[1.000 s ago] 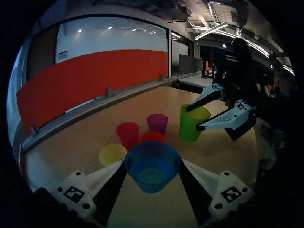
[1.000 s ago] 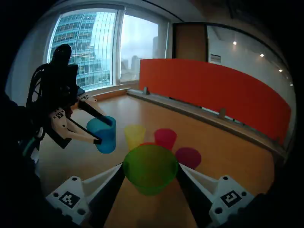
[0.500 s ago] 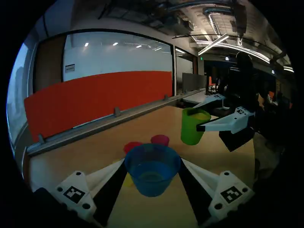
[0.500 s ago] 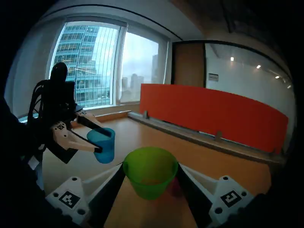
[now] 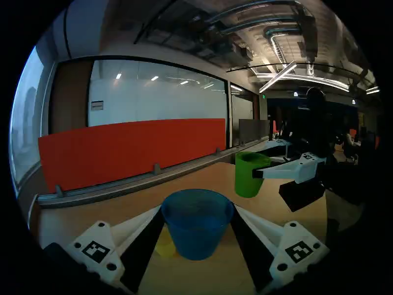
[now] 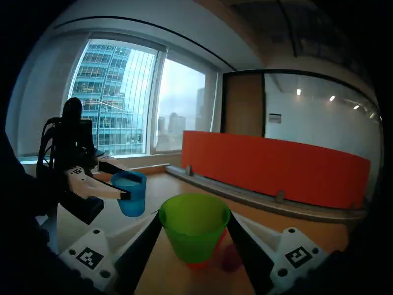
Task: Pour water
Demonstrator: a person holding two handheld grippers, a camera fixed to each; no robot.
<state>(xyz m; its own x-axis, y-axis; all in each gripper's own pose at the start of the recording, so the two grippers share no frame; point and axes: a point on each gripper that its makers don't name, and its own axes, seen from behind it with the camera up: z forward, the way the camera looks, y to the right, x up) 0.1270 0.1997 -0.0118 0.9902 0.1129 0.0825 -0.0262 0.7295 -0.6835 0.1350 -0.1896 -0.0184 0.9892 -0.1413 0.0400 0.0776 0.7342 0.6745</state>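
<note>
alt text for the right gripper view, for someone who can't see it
The right gripper holds an upright green cup over a wooden table. To the left, farther off, the left gripper holds a blue cup. Behind are an orange partition and a window onto tall buildings.

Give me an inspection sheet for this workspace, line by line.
Surface: light wooden table.
Job's things: blue cup upright in left claw; green cup upright in right claw; contents hard to tell.
Clutter: yellow cup partly hidden behind the blue cup; red cup and magenta cup below the green cup.
Claws: each shut on its cup, the two cups apart.
Cables: dark loops behind the left claw, possibly cables.
Surroundings: orange partition, windows, ceiling lights.
</note>
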